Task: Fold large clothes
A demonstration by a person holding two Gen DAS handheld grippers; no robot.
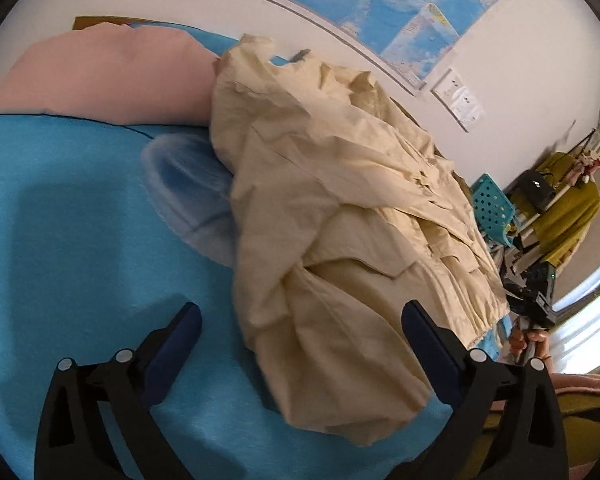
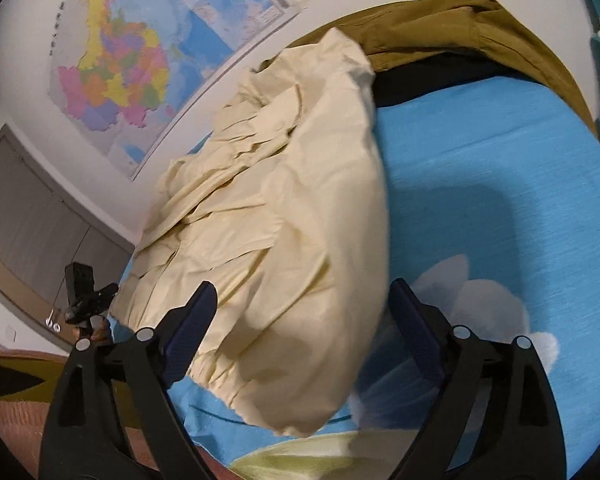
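A large cream garment [image 1: 332, 208] lies crumpled in a heap on the blue bed sheet [image 1: 80, 240]. My left gripper [image 1: 300, 332] is open, with its jaws on either side of the near end of the heap and holding nothing. In the right wrist view the same cream garment [image 2: 284, 240] fills the middle, its gathered hem toward me. My right gripper [image 2: 302, 312] is open and empty, its jaws on either side of the garment's near edge. The other gripper [image 2: 84, 300] shows at the left, beyond the heap.
A pink garment [image 1: 100, 76] lies on the bed's far left. An olive-brown garment [image 2: 460, 28] lies behind the heap by the wall. A map poster [image 1: 380, 4] hangs on the wall. A teal perforated chair [image 1: 492, 204] and clutter stand at the right.
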